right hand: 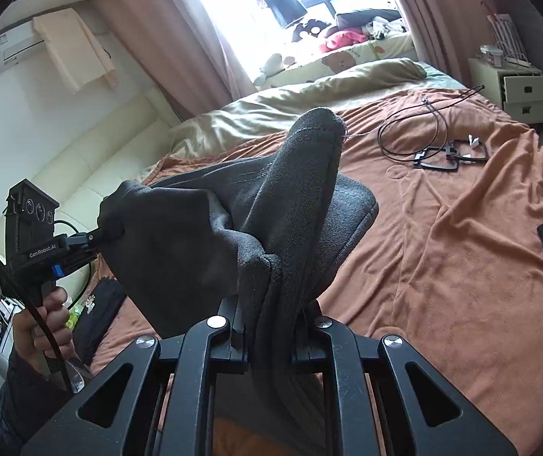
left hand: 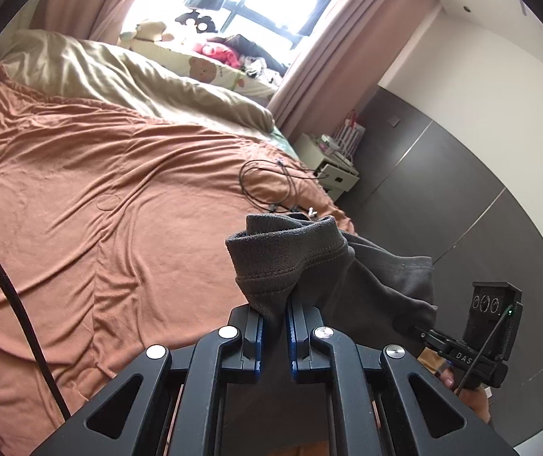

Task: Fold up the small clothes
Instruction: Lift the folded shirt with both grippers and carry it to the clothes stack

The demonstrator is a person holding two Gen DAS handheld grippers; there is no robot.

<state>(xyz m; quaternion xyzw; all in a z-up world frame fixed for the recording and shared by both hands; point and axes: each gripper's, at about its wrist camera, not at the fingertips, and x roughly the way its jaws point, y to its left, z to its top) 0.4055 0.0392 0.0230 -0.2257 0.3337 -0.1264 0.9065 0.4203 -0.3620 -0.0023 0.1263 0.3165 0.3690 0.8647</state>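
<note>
Dark grey garment (left hand: 302,262) held up above the bed (left hand: 100,174), strung between my two tongs. My left tongs (left hand: 274,317) are clamped on a hemmed, stitched edge; the cloth bunches up just past the fingertips. My right tongs (right hand: 271,304) are pinched shut on another bunched fold (fleecy side out here), a peak of fabric standing above them. Orange bedspread (right hand: 442,228) lies rumpled under the garment. On the bed beyond it: a looped black cable (right hand: 404,133). Beige duvet (left hand: 119,72) heaped at the bed's window end; white nightstand (right hand: 518,87) beside the bed.
</note>
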